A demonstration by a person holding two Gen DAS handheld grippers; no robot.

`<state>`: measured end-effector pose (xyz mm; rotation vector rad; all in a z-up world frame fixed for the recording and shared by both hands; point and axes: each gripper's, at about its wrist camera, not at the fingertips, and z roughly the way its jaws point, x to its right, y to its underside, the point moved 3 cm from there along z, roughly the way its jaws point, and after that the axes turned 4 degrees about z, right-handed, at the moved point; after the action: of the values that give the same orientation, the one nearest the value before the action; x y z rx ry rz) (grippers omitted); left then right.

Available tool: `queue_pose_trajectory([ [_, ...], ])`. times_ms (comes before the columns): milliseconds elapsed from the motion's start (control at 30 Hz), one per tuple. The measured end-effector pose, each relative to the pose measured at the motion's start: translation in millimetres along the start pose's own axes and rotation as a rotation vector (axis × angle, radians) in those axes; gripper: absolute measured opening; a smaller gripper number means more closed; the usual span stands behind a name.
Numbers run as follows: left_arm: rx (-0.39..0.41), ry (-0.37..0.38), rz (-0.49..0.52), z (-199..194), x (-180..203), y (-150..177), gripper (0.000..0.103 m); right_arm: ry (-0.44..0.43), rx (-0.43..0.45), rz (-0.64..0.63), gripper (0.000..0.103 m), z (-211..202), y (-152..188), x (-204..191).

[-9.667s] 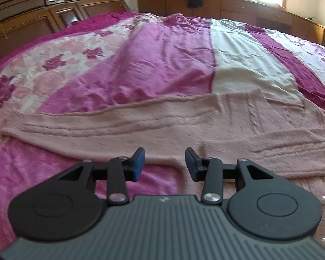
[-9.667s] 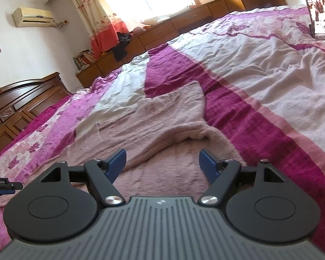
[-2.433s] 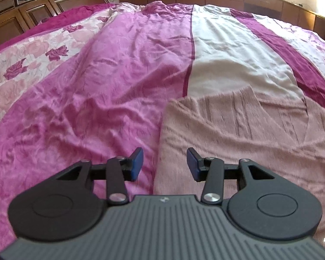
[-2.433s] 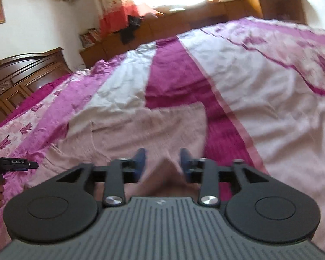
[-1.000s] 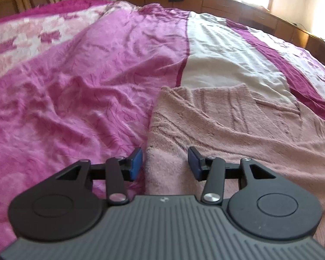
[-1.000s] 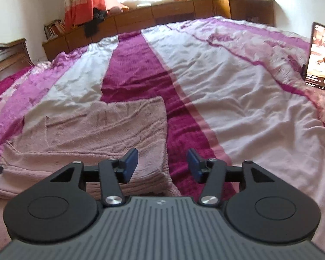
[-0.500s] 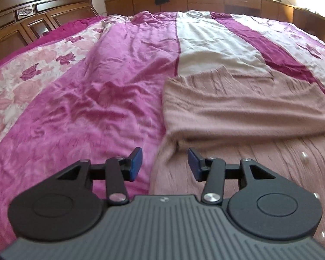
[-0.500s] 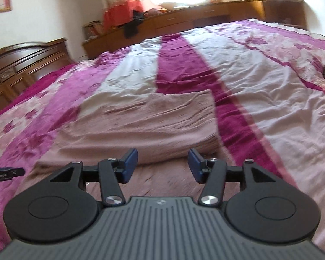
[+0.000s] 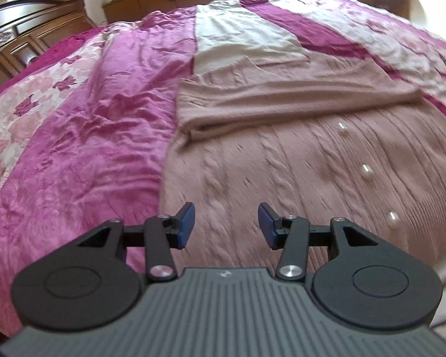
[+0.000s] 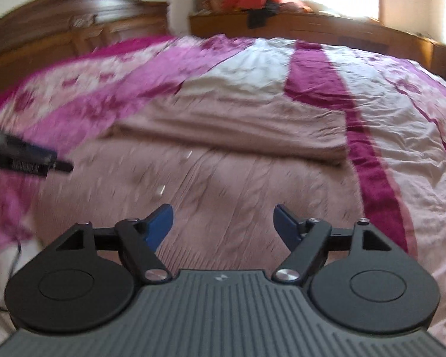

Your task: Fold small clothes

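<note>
Right now the pink knit sweater (image 9: 297, 160) lies flat on the bed, spread over the magenta-and-white quilt (image 9: 89, 136), w/ both sleeves folded across its far part as a horizontal band (image 9: 282, 101). Cable-knit ribs run down the near body, and three pearl-like buttons (image 9: 366, 173) sit in a line toward its right side in the left wrist view. Left gripper (image 9: 225, 229) hovers over the sweater's near-left area, close to the garment's left edge where it meets the magenta quilt; jaws parted wide, nothing between the blue pads (image 9: 186, 223). Right gripper (image 10: 225, 226) hovers over the near-middle of the sweater body, jaws spread wide too, empty. In the right wrist view the left gripper's tip shows as a dark blurred shape at the left edge, above the sweater's left side; can't tell contact, too blurred. The folded sleeve band (image 10: 238, 128) ends near the dark magenta stripe on the right. Wooden headboard (image 10: 74, 29) at back left, low wooden cabinet (image 10: 312, 29) along the far wall w/ red cloth and dark items on top. Right view is heavily motion-blurred.
</note>
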<state>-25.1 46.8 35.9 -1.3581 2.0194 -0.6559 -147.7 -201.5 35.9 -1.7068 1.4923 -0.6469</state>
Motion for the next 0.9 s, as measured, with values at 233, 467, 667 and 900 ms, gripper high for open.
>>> queue_pose_trajectory([
  [233, -0.01, 0.017, 0.08, -11, 24, 25, 0.065, 0.001, -0.121, -0.177, 0.083, -1, 40, -34],
  [467, -0.033, 0.05, 0.092, -11, 33, 40, 0.065, 0.103, -0.262, -0.372, 0.083, 20, 68, -57],
  [667, -0.054, 0.126, 0.153, -6, 51, 46, 0.065, 0.201, -0.208, -0.398, 0.083, 30, 65, -59],
  [900, -0.043, 0.211, 0.258, -5, 78, 51, 0.079, 0.23, -0.106, -0.268, 0.083, 28, 44, -44],
])
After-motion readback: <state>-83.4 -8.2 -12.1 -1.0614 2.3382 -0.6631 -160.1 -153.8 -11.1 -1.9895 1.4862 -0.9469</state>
